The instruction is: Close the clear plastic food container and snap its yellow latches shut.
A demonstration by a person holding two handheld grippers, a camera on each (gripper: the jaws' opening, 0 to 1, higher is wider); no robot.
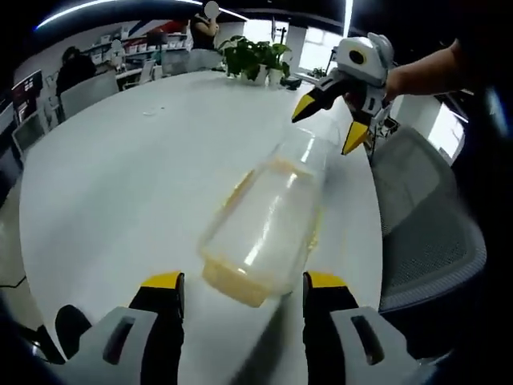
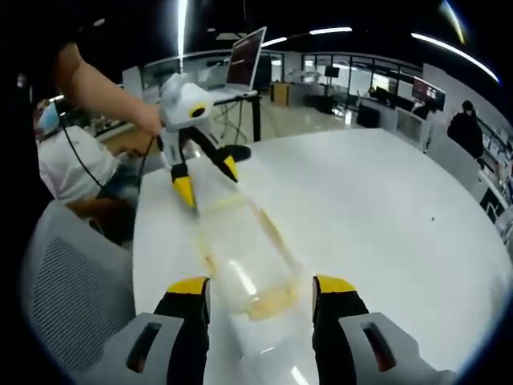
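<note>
The clear rectangular plastic food container with yellow edging [image 1: 264,228] lies on the round white table [image 1: 112,192] near its edge, between the two grippers; in the right gripper view the same container [image 2: 244,257] runs lengthwise from that view's own jaws toward the other gripper. Its outline is blurred in both views, so whether the lid is seated or any yellow latch is already down cannot be told. The left gripper [image 1: 243,281], grey with yellow-tipped jaws, stands spread wide on either side of the container's near end, gripping nothing. The right gripper [image 2: 260,285] is likewise released, its jaws apart and flanking the opposite end; seen in the left gripper view, the right gripper [image 1: 325,127] hovers just past the far end with its tips parted. The main risk, as I judge it, is the slick tabletop: a push on a latch from one end could slide the light container instead of snapping it, unless the other gripper braces it. It sits close to the table edge beside a grey mesh office chair [image 1: 425,233], so a skid that way could tip it off. A misaligned lid would also keep latches from catching. Potted green plants [image 1: 256,58] stand well apart at the far side.
</note>
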